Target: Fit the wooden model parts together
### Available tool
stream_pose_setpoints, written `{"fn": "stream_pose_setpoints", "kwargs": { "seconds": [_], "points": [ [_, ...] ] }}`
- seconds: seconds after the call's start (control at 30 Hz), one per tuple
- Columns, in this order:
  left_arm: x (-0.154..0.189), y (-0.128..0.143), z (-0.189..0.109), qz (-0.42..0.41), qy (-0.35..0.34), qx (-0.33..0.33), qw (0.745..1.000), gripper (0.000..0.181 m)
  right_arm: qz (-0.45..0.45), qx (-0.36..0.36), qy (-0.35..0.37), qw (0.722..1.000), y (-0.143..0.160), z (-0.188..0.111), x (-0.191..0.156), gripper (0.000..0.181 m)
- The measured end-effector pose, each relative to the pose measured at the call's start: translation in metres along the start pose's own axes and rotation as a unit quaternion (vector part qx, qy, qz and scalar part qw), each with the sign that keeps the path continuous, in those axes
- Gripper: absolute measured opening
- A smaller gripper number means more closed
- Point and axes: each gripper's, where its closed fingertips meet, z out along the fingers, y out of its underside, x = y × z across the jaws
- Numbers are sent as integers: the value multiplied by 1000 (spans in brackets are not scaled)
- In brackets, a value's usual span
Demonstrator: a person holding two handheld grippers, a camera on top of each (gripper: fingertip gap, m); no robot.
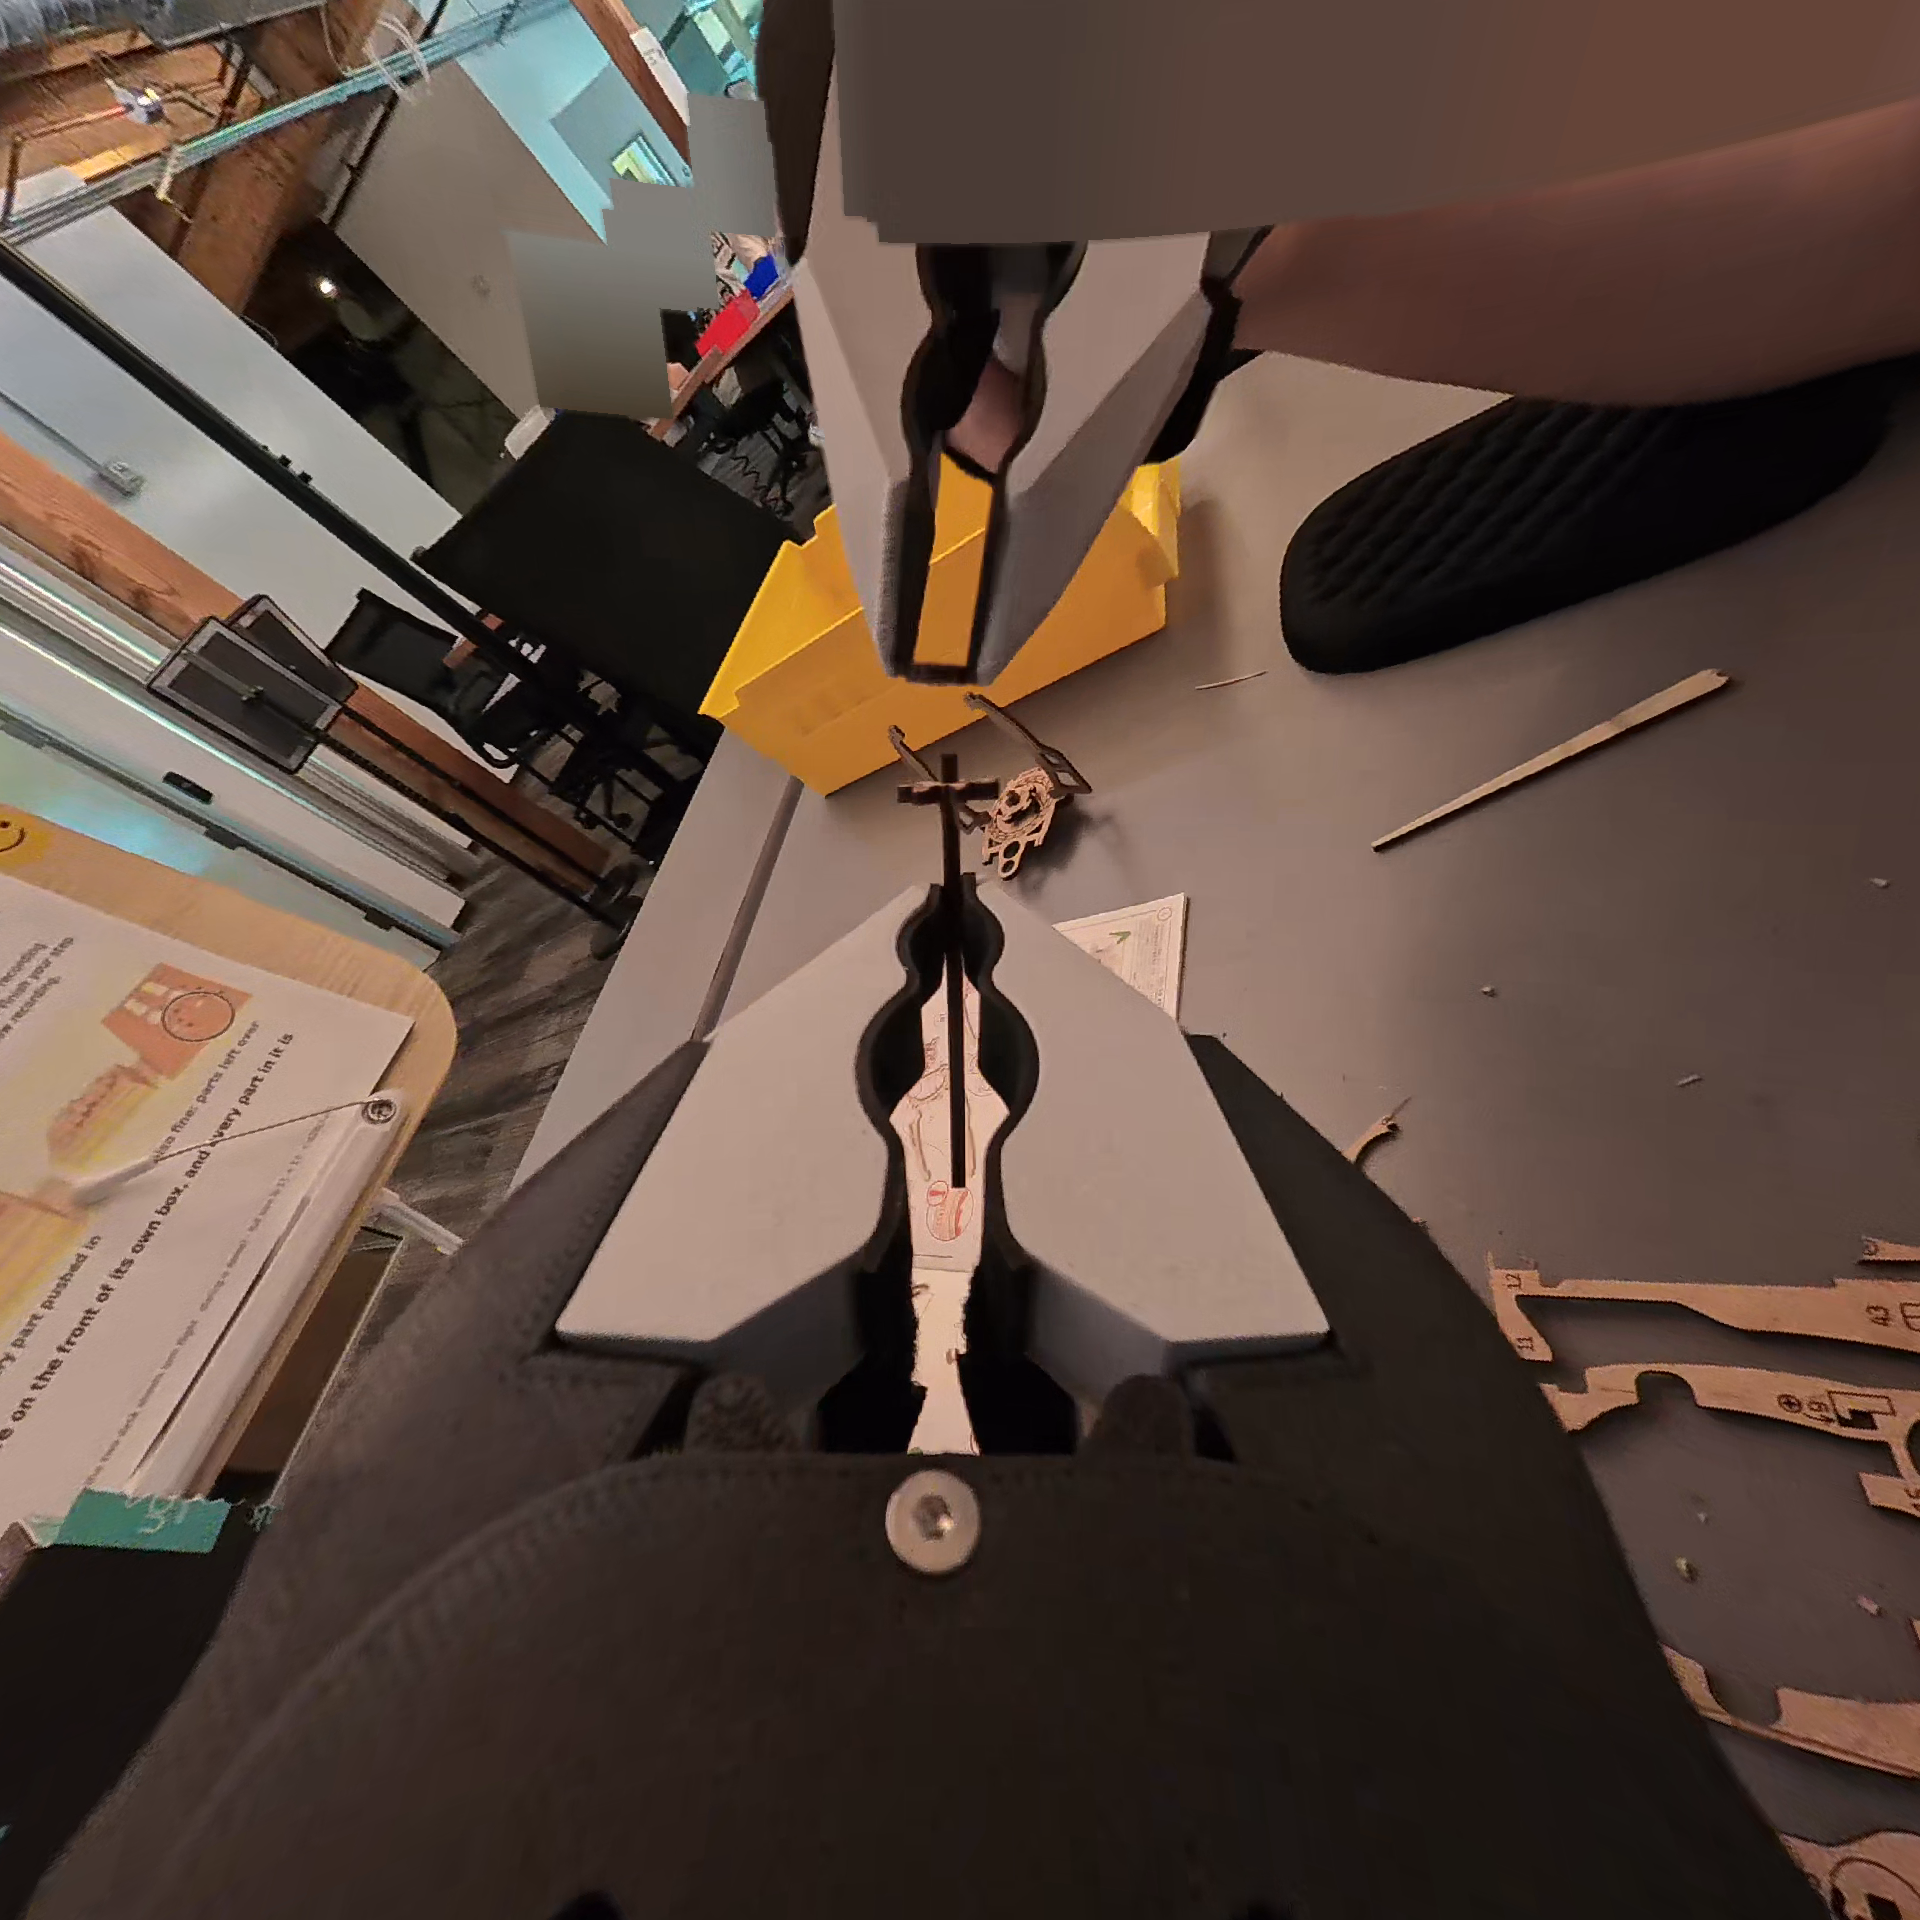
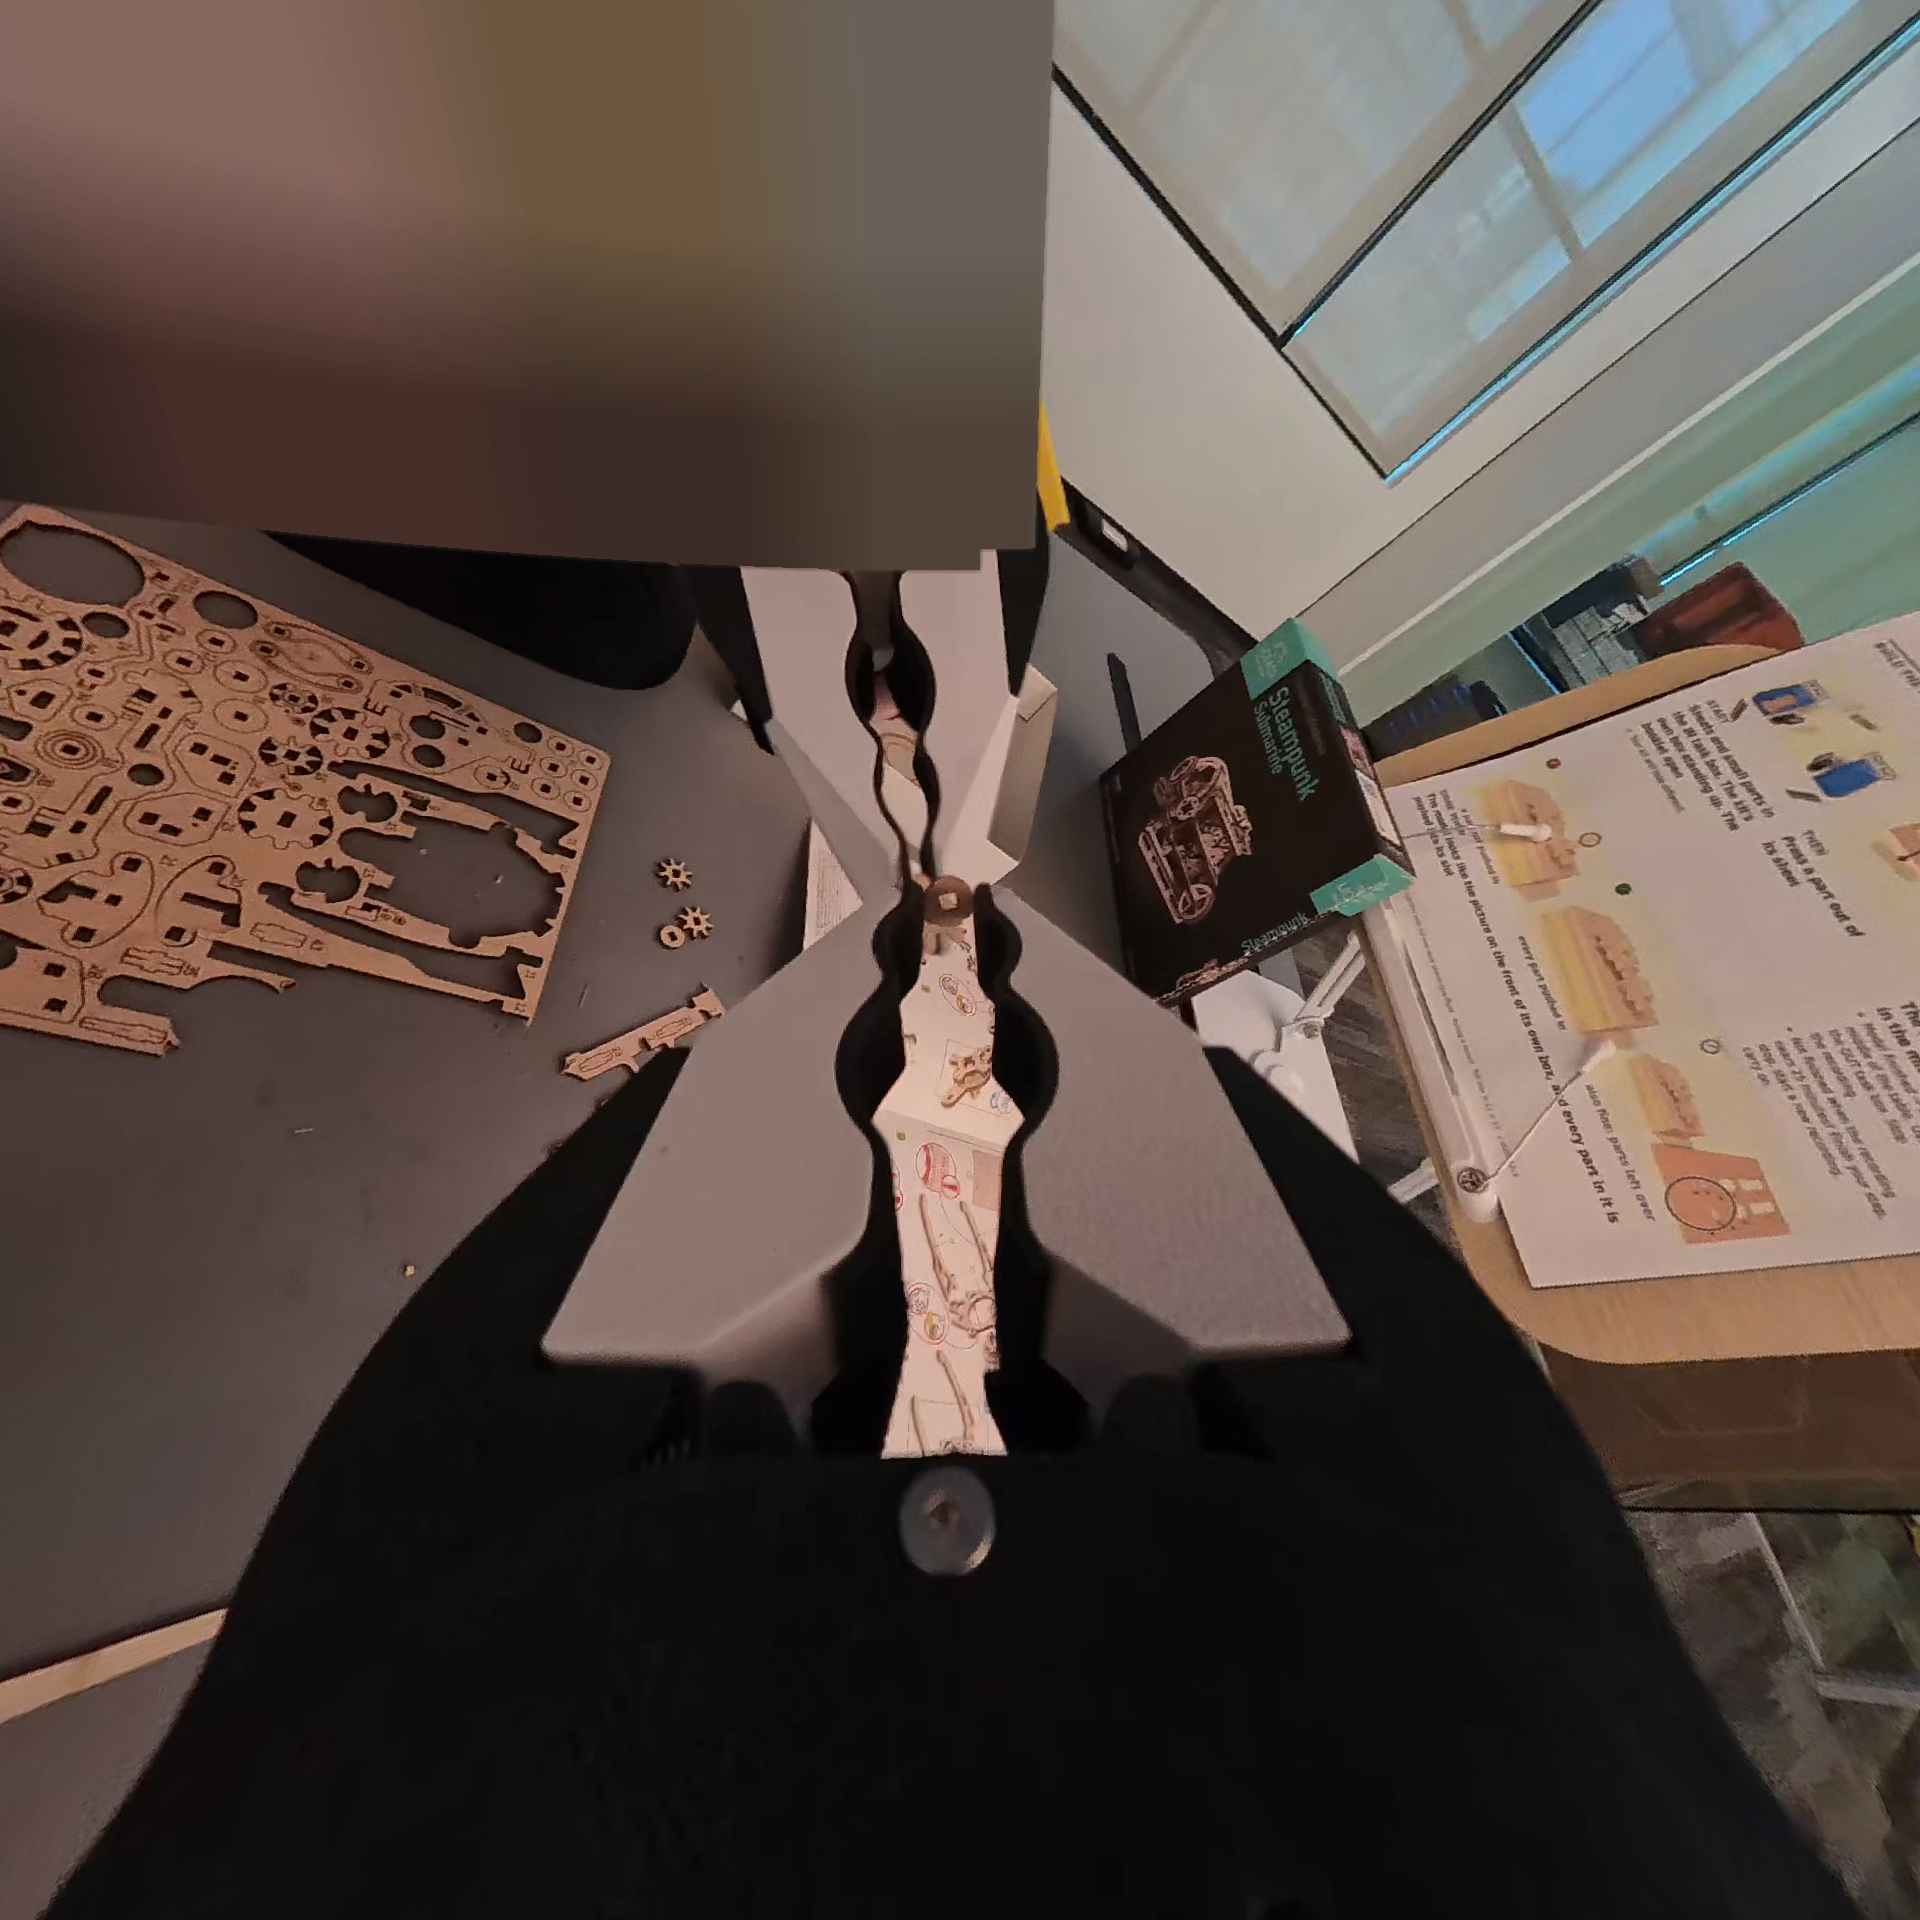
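Note:
My left gripper (image 1: 951,896) is shut on a thin flat wooden part (image 1: 949,821), seen edge-on, with a short crossbar near its far end. It holds the part above the grey table (image 1: 1455,935). My right gripper (image 2: 943,914) faces it tip to tip. Its jaws stand a narrow gap apart, closed on a small round wooden disc (image 2: 948,896) with a square hole. In the left wrist view the right gripper (image 1: 940,670) hangs just beyond the crossbar. In the right wrist view the left gripper (image 2: 914,868) comes in from above, its tips almost touching the disc.
A yellow bin (image 1: 810,675), a loose fretwork part (image 1: 1023,816), a wood strip (image 1: 1548,764) and sheet offcuts (image 1: 1714,1320) lie on the table. A punched-out wooden sheet (image 2: 260,779), two tiny gears (image 2: 681,899) and the kit box (image 2: 1247,810) flank the grippers. An instruction leaflet (image 2: 945,1195) lies below.

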Motion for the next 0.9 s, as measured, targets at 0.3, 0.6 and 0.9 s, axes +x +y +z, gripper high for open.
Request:
{"fn": "stream_pose_setpoints", "kwargs": {
  "seconds": [0.3,0.6,0.9],
  "points": [
    [-1,-2,1,19,-15,-9,1000,0,18,-21,-16,1000,8,5,-4,8],
    [-3,-5,1,36,-33,-14,999,0,39,-17,-11,999,5,4,-1,8],
    [-4,-5,1,35,-37,-17,999,0,59,-14,-19,998,6,4,0,8]
  ]
}}
